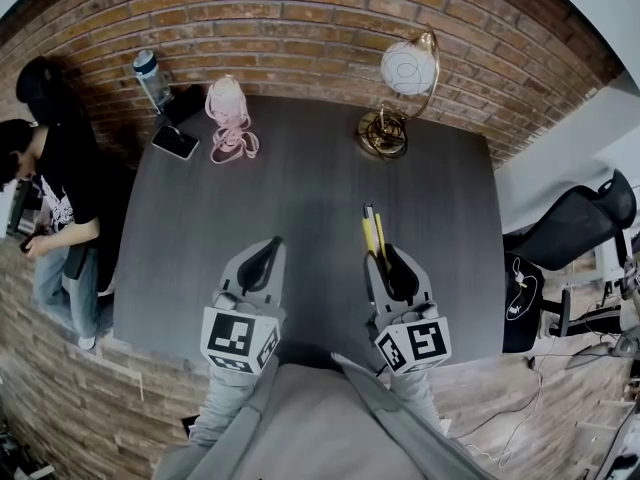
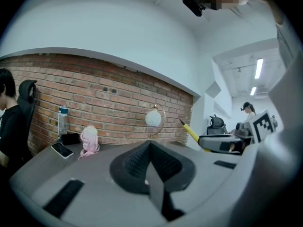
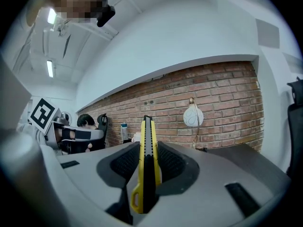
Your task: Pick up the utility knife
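Right gripper (image 1: 385,258), nearest item, low in the head view and level with the left gripper (image 1: 263,260), both over the near edge of the dark grey table (image 1: 300,198). Jaws narrowed onto the yellow utility knife (image 1: 370,230), pads pressing its two flat sides; in the right gripper view, knife (image 3: 147,164) stands on edge in the gripper (image 3: 147,150), hanging-loop end toward the camera. Left gripper (image 2: 150,148): jaws together, nothing between them. Knife location: clamped in the right gripper, apparently lifted clear of the tabletop, not lying on it. Long axis: in line with the jaws, running away from the person toward the brick wall (image 1: 300,38). Front end projects past the fingertips and points at the far side of the table, roughly toward the globe lamp (image 1: 405,73); seen from the left gripper view as a yellow tip (image 2: 191,132) angled slightly upward. Step in hand, by judgement: grasp made and pickup essentially complete. Next move calls for firm pressure and a steady hold so the slim body does not pivot. Also on the table, well apart from the knife: pink cord bundle (image 1: 230,118), phone (image 1: 175,140), water bottle (image 1: 150,76).
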{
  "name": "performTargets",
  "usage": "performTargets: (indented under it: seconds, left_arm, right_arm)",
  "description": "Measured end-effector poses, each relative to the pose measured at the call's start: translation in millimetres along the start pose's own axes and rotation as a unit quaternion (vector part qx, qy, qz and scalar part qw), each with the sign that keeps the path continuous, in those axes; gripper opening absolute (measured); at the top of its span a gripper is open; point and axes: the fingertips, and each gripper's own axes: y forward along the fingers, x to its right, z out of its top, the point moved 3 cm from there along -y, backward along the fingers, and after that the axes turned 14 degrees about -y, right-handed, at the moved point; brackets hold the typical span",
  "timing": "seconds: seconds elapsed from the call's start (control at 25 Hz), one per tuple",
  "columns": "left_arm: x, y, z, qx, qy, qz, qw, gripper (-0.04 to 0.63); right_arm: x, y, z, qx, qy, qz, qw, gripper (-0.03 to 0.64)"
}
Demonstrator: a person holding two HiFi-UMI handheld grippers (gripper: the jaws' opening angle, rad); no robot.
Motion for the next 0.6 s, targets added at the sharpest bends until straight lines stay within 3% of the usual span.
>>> performTargets:
  seconds: [0.6]
  left_arm:
    - [-3.8, 1.8, 0.1, 0.001, -0.003, 0.008, 1.0000, 0.018]
  right_arm:
    - [3.9, 2.5, -4.9, -0.009, 0.006, 0.001, 1.000, 0.130]
